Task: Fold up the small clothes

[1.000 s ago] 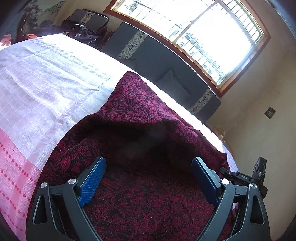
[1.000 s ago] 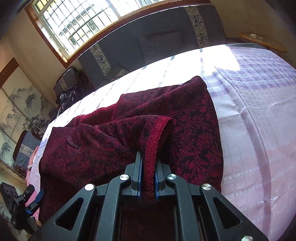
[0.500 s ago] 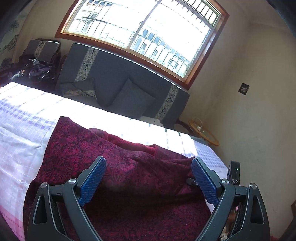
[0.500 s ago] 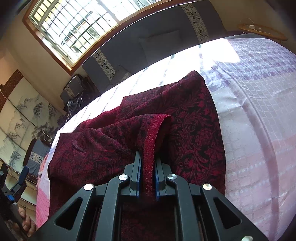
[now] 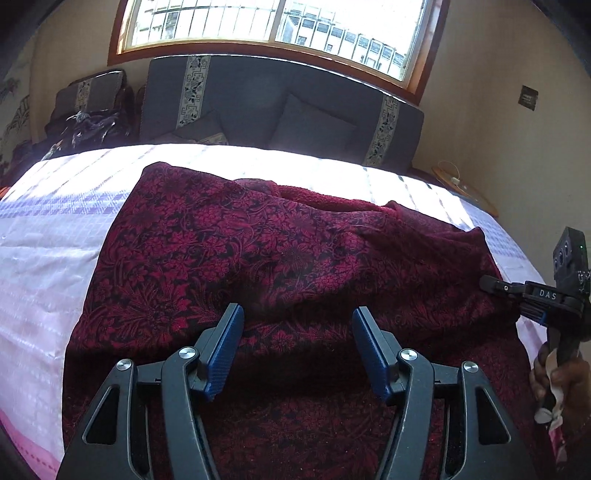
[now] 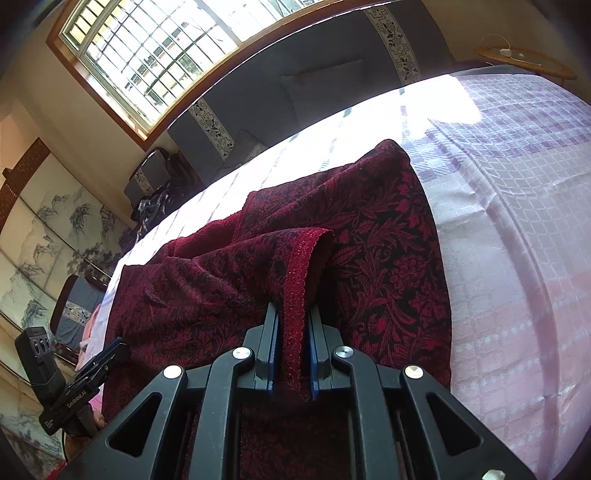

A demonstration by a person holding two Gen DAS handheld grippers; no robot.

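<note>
My dark red floral-patterned woven garment [image 5: 266,258] sprawls mid-frame on the pale pink-and-lilac checked bedspread [image 5: 40,258]. My left gripper [image 5: 297,325] is closing above the cloth, pinching nothing. My right gripper [image 6: 291,325] is clamped on the hem. A dark grey sofa [image 5: 258,99] sits under the barred window [image 5: 280,22] up top.

Garment [image 5: 280,258] lies on bed [image 5: 44,266], sofa [image 5: 258,99] behind.

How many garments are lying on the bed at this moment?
1: a dark red floral garment spread across the bedcover, one hem pinched in the right tool. Others could be hidden beneath it.
</note>
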